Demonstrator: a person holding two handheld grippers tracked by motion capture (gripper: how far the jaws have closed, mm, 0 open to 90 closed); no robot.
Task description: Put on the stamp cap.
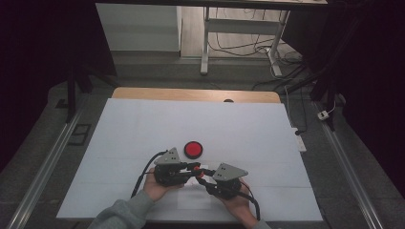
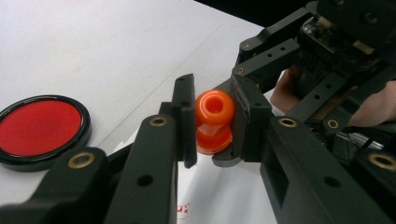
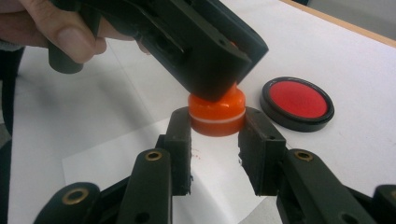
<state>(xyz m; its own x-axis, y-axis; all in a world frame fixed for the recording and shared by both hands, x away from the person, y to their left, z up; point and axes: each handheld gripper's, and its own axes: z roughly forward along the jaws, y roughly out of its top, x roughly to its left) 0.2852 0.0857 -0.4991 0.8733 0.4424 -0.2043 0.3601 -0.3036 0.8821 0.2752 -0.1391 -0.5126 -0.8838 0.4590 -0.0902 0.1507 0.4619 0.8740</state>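
A small orange two-part piece point(image 1: 199, 172) is held between both grippers, just above the white sheet near the table's front. In the left gripper view my left gripper point(image 2: 212, 116) is shut on its upper part point(image 2: 214, 106), a rounded ring with a hole facing up. In the right gripper view my right gripper point(image 3: 216, 126) is shut on the lower, cap-like part point(image 3: 217, 114), which has a pale seam around it. The left gripper's black jaw covers the top of the piece there. In the high view the left gripper point(image 1: 193, 168) and the right gripper point(image 1: 204, 175) meet tip to tip.
A red disc with a black rim point(image 1: 193, 149) lies flat on the white table cover point(image 1: 143, 124), just beyond the grippers. A sheet of paper point(image 1: 193, 196) lies under the hands. The wooden table edge point(image 1: 191, 94) runs along the back.
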